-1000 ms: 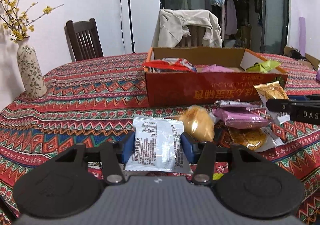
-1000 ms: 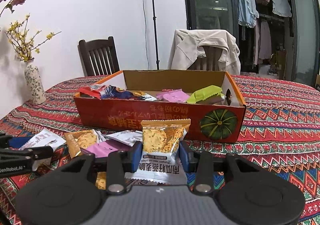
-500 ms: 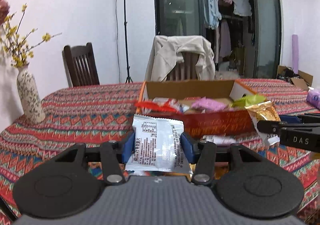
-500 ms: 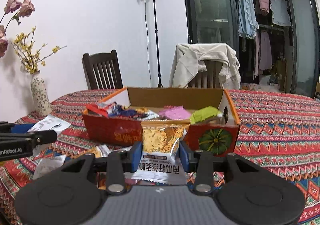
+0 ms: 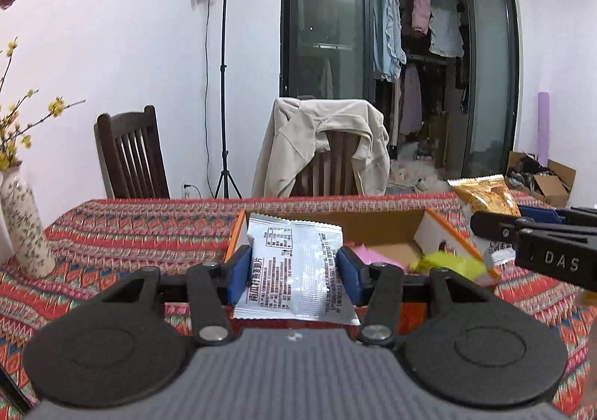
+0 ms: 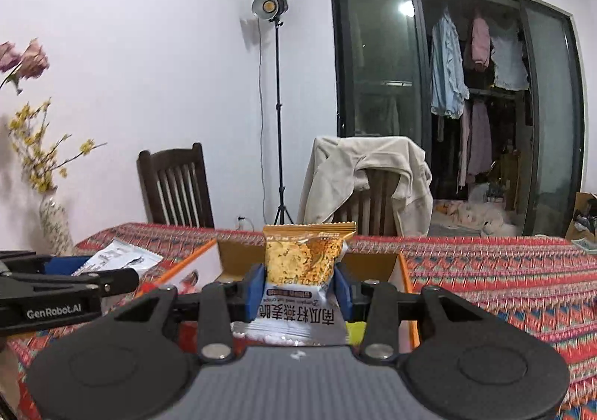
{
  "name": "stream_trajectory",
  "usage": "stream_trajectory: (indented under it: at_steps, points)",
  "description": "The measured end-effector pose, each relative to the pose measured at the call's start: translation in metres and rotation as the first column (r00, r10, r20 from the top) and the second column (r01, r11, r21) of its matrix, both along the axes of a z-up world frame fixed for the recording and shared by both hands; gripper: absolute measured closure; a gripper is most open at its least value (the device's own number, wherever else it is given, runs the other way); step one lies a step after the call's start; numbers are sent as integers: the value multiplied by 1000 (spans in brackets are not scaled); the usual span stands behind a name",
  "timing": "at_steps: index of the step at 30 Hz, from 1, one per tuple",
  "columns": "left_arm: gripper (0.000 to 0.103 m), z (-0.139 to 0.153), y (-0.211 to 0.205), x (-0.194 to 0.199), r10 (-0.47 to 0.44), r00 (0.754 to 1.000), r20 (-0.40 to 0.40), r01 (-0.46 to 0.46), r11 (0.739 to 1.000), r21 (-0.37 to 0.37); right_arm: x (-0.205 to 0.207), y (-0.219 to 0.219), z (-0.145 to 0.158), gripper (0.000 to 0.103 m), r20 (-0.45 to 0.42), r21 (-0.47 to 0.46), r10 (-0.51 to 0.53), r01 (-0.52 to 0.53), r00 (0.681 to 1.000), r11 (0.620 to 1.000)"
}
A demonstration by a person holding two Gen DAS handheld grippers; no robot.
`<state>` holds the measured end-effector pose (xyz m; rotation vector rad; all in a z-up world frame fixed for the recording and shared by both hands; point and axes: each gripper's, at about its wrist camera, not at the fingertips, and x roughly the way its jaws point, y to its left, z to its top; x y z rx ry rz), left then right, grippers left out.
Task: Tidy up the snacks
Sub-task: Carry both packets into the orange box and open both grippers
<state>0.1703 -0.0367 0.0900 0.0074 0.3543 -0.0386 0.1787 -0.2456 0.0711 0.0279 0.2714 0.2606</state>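
Note:
My left gripper (image 5: 294, 270) is shut on a white snack packet (image 5: 296, 267) with black print and holds it above the near edge of the orange cardboard box (image 5: 377, 226). My right gripper (image 6: 298, 287) is shut on a gold-and-white cracker packet (image 6: 304, 263), also raised over the box (image 6: 401, 270). Each gripper shows in the other's view: the right one with its gold packet (image 5: 485, 196) at the right, the left one with its white packet (image 6: 115, 259) at the left. Pink (image 5: 369, 254) and yellow-green (image 5: 447, 263) packets lie inside the box.
The table has a red patterned cloth (image 5: 149, 229). A flowered vase (image 5: 24, 226) stands at the far left. Two wooden chairs stand behind the table, one (image 5: 332, 155) draped with a beige jacket. A light stand (image 5: 224, 84) is by the wall.
Both grippers have risen from the table and moved forward over the box, each keeping its packet. The loose snacks on the cloth have dropped out of view.

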Motion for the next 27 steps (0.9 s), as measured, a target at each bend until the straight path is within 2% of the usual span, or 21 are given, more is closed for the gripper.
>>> stream_trajectory:
  at_steps: [5, 11, 17, 20, 25, 26, 27]
  points:
    - [51, 10, -5, 27, 29, 999, 21, -29, 999, -21, 33, 1, 7, 64, -7, 1, -21, 21, 1000, 1000]
    - [51, 6, -10, 66, 68, 998, 11, -67, 996, -52, 75, 6, -2, 64, -47, 6, -38, 39, 998, 999]
    - [51, -17, -8, 98, 111, 994, 8, -110, 993, -49, 102, 7, -26, 64, -54, 9, -76, 77, 996, 997]
    - [51, -34, -5, 110, 117, 993, -29, -118, 992, -40, 108, 5, -38, 64, -66, 13, -83, 84, 994, 996]
    - [50, -45, 0, 112, 119, 992, -32, -121, 992, -38, 119, 1, -51, 62, -107, 17, -79, 81, 991, 997]
    - [43, -46, 2, 111, 119, 992, -29, -121, 992, -47, 121, 0, -52, 61, -117, 17, -79, 82, 990, 997]
    - [28, -47, 4, 110, 120, 992, -28, -122, 991, -57, 122, -1, -54, 58, -125, 20, -82, 85, 989, 996]
